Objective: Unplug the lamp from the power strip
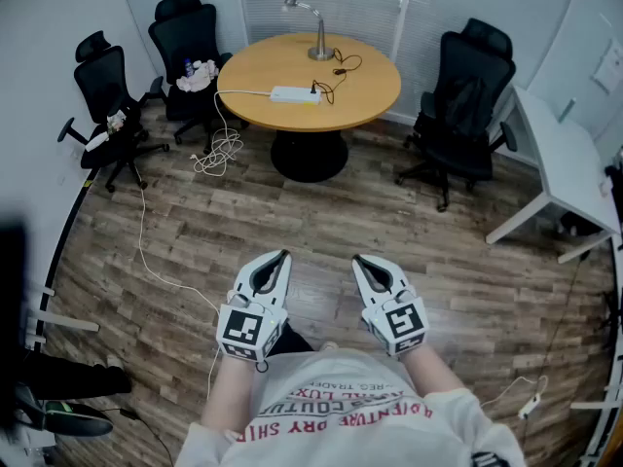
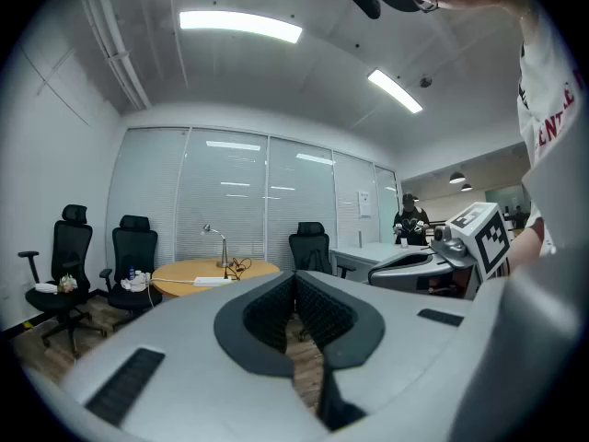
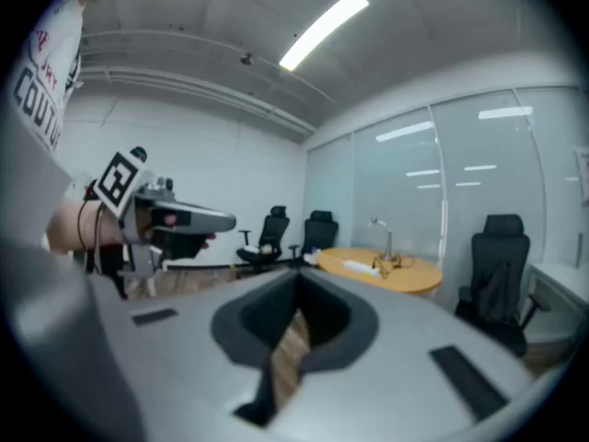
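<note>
Wooden round surface [image 1: 365, 90], far across floor: silver lamp [image 1: 319, 42] upright, white power strip [image 1: 295, 94] near it, black cord [image 1: 331, 78] joining both. Left claw [image 1: 280, 257], right claw [image 1: 360, 261]: clenched, empty, well apart from surface.

power strip [image 1: 295, 94] sockets too small to tell, white desk [image 1: 560, 154] cut off at right

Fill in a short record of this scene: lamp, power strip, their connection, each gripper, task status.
lamp: grey desk lamp, upright on the round wooden table
power strip: white power strip, flat on that table, nearer the person
connection: black cord runs from lamp to strip's right end; looks plugged in
left gripper: shut, empty, far from table
right gripper: shut, empty, far from table
task status: not yet begun
</note>
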### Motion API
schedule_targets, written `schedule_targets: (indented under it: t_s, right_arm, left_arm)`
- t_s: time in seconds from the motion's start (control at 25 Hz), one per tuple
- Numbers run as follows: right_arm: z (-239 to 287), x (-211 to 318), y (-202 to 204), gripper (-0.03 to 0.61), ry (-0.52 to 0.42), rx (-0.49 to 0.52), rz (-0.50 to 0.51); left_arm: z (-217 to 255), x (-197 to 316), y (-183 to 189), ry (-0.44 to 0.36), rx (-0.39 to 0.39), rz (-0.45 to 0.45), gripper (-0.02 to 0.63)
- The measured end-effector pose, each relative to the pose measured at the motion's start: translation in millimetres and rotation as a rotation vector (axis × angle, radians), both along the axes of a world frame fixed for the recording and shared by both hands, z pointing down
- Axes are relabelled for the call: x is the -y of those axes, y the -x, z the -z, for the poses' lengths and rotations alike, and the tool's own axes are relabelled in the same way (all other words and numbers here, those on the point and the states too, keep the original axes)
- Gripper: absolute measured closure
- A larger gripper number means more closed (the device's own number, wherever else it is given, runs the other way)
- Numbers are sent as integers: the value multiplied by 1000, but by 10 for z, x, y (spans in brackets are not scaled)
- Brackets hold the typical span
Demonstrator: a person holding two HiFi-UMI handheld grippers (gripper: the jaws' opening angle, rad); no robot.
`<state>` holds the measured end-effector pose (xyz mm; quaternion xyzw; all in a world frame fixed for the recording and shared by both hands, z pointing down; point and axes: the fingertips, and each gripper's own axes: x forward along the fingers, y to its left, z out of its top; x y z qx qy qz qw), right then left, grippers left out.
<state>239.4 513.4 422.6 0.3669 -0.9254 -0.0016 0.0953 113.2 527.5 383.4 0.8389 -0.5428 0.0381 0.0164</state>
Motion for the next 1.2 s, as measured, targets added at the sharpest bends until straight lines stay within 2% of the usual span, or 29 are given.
schedule_targets:
  t_s: [0.44,0.76,0.92,1.2]
  right_arm:
    - [-83,6,118,549,5,-22,0]
    - [-134,203,259,549,31,5,-12]
    - [-184,440,406,549,69,9,-51]
    - [-99,1000,876,549,71,4,-116]
  left_arm:
    - [-61,38,99,19,-23,-8,583]
    - [-151,263,232,42,-33,-24,583]
    - [-168,489,403,50,-33,-38,583]
    - [-116,1104,904,53,-29,-87,583]
